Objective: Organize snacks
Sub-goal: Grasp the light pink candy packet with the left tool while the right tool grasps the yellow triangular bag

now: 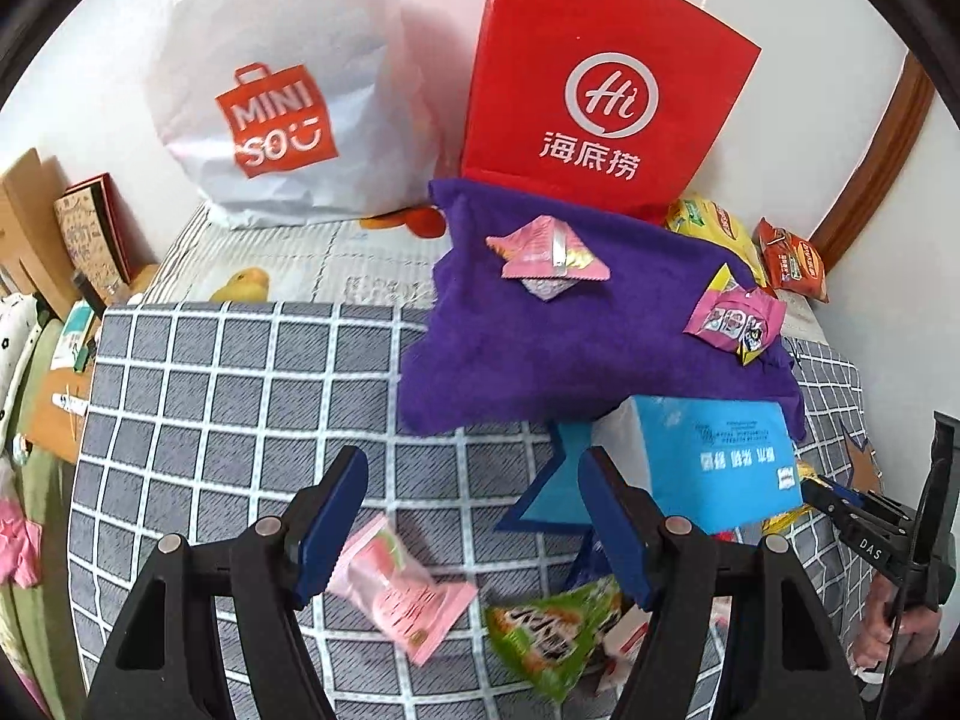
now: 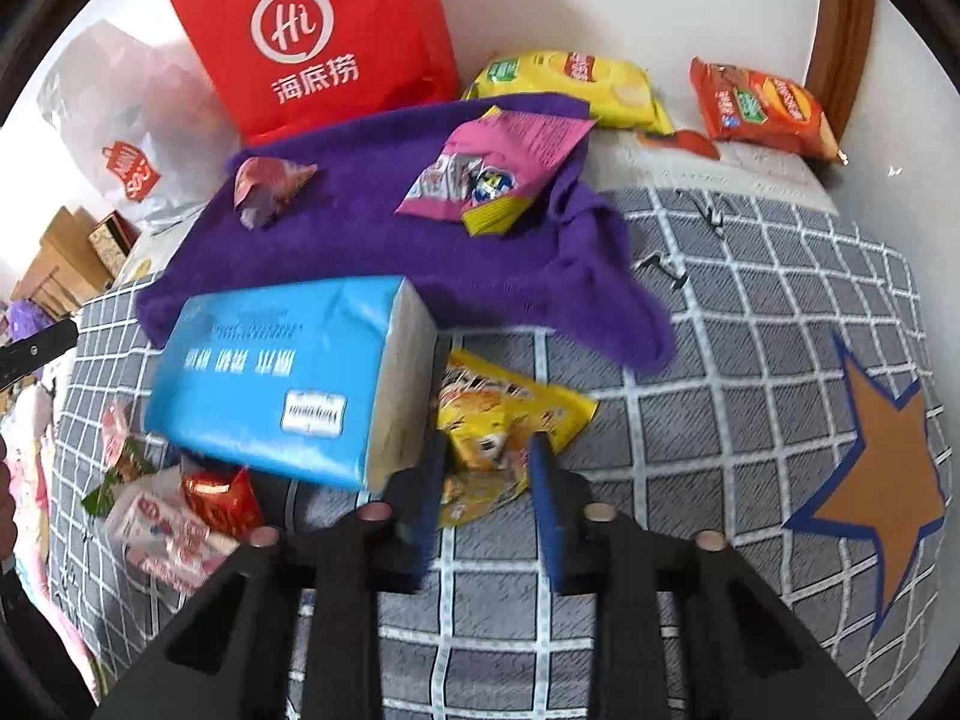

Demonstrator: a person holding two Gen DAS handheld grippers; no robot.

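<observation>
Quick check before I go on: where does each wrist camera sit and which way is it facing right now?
Left wrist: behind the open left hand-held gripper, looking across the checked bedspread toward the purple towel and wall; the right hand-held gripper and the person's hand show at right.
Right wrist: behind the open right hand-held gripper, above a yellow snack packet; no hand clearly visible.
Shared: blue tissue pack, purple towel, red Haidilao bag.

Grey bedspread [image 2: 750,360] with a white grid — purple towel [image 2: 372,240], sky-blue tissue pack [image 2: 282,384], red bag [image 2: 318,36], orange star [image 2: 882,492] edged blue.
</observation>
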